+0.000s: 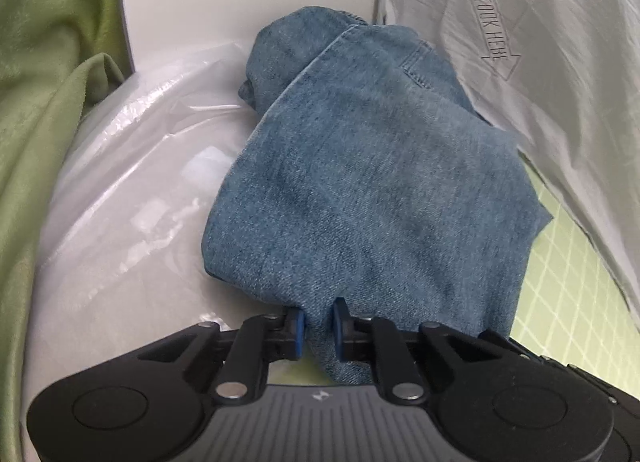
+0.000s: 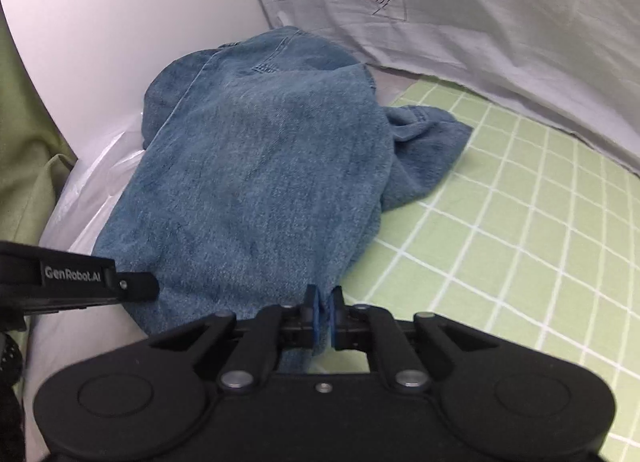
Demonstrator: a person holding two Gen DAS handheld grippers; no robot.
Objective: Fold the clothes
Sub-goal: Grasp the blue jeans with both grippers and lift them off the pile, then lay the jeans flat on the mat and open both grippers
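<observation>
At six o'clock, left tool (image 1: 318, 328) and right tool (image 2: 326, 316) each pinch the near hem of the jeans (image 1: 360, 182) (bunched toward twelve).

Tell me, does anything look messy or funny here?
Yes. The jeans lie in a rumpled heap, not flat, with one part bunched out sideways onto the green checked sheet. Crinkly clear plastic lies beside them. Both the left gripper and right gripper pinch the near edge.
</observation>
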